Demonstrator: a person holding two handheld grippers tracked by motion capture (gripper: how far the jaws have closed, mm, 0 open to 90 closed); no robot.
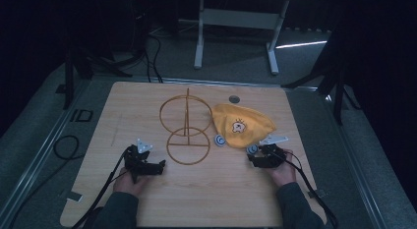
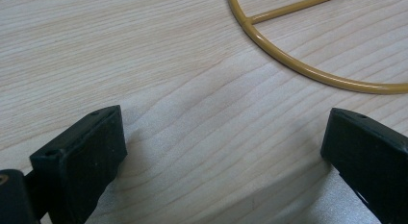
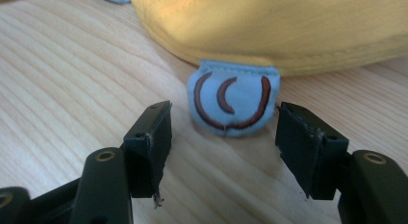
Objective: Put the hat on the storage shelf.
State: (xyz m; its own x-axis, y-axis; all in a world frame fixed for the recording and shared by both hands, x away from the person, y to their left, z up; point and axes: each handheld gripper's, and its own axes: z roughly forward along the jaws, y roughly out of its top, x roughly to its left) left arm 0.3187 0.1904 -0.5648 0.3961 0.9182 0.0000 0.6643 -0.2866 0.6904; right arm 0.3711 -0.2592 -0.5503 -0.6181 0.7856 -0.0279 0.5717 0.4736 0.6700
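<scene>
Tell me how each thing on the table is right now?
Yellow hat: lying flat, not on the stand.
Blue ear: flat on the table, between the open jaws.
Wire stand: upright, bare.
Left gripper: open, holding nothing.
Right gripper: open, holding nothing.

A light wooden counter point(image 1: 206, 189) stands on grey floor point(image 1: 34, 126), with black cables point(image 1: 64, 145) lying left and a white-legged frame point(image 1: 236, 27) behind.
</scene>
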